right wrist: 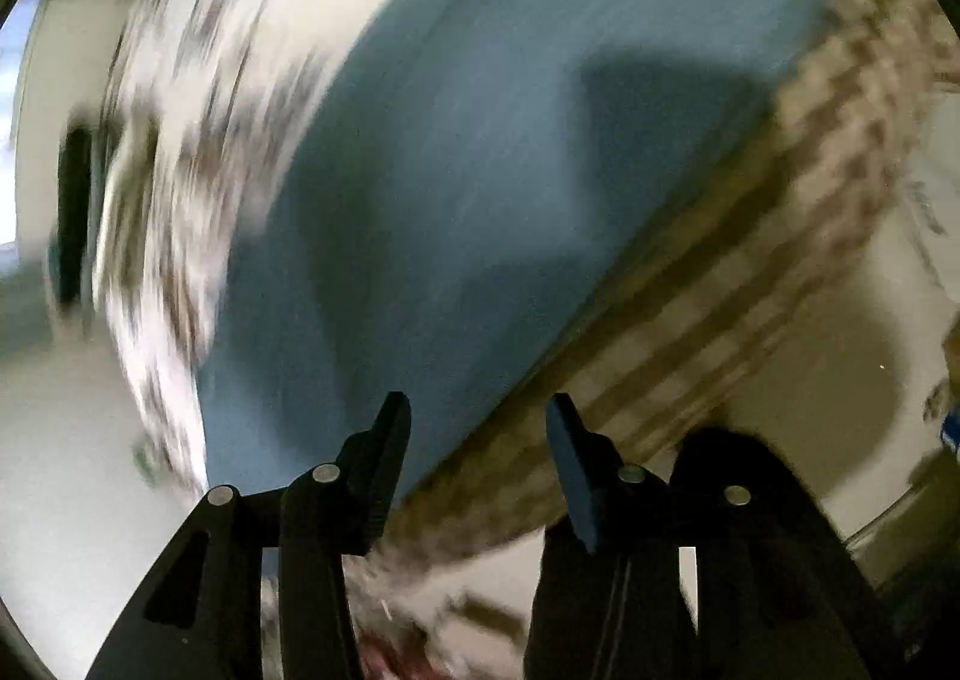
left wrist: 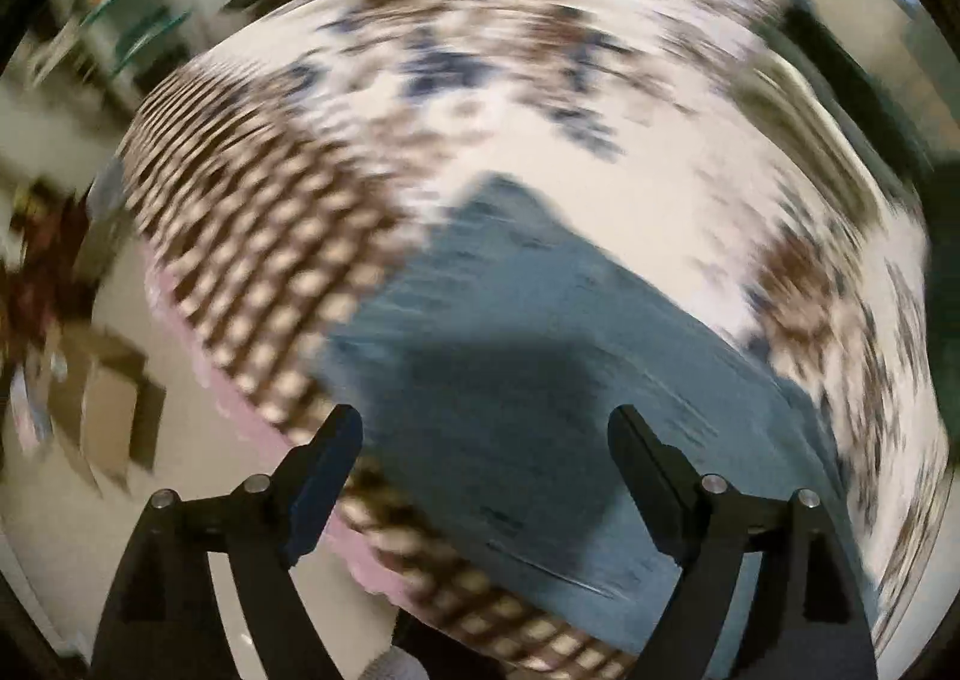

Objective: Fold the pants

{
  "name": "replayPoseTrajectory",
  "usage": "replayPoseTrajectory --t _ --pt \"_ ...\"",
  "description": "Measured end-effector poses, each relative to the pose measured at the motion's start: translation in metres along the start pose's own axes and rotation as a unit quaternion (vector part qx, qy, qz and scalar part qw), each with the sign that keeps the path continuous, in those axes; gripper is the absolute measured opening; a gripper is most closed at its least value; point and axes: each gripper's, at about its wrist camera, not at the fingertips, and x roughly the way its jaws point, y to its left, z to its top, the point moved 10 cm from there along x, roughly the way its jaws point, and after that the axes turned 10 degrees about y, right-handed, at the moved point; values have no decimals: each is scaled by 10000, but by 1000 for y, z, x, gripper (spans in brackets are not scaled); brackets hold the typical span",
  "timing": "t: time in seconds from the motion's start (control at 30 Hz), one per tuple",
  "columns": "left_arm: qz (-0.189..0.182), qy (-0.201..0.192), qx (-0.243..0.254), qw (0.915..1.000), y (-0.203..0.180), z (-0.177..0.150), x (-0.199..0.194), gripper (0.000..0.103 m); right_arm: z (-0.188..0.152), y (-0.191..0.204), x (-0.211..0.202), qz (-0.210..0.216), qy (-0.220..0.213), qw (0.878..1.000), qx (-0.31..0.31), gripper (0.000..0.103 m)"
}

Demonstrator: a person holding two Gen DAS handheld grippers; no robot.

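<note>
Blue pants [left wrist: 540, 356] lie flat on a patterned bed cover [left wrist: 630, 182], near its checkered border [left wrist: 258, 236]. Both views are blurred by motion. My left gripper [left wrist: 485, 428] hangs above the near part of the pants, open wide, with nothing between its fingers. In the right wrist view the same blue pants [right wrist: 480, 152] fill the middle of the frame, running along the checkered edge [right wrist: 750, 272]. My right gripper [right wrist: 477, 422] is above the pants' near edge, open about halfway, and holds nothing. Shadows of the grippers fall on the cloth.
The bed's edge drops to a pale floor [left wrist: 198, 506] on the left, where a cardboard box [left wrist: 108, 410] stands. Shelving [left wrist: 138, 20] and dark furniture [left wrist: 852, 80] line the far walls. A pink sheet edge [left wrist: 354, 548] shows under the cover.
</note>
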Motion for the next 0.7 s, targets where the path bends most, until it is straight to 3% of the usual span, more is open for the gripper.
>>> replayPoseTrajectory --t 0.17,0.23,0.37,0.43,0.5,0.53,0.7 --pt "-298 463 1193 9913 -120 -50 27 84 94 -83 -87 147 -1221 9872 1015 50" --pt "-323 628 1585 9848 -156 -72 40 84 124 -104 -98 401 -1375 9810 1310 50" --pt "-153 934 2588 9613 -233 -124 74 84 167 -123 -94 958 -1395 9712 1678 50" --pt "-35 987 2869 9529 -251 -139 84 84 177 -120 -91 1046 -1577 9680 1648 44" --pt "148 1052 3207 9412 -268 -154 97 84 184 -120 -100 915 -1934 9643 1560 18" --pt "227 1075 3277 9384 -270 -157 101 84 184 -115 -103 855 -2076 9628 1501 13" --pt "433 1182 3435 9307 -273 -167 114 84 164 -113 -142 442 -2722 9554 1055 10"
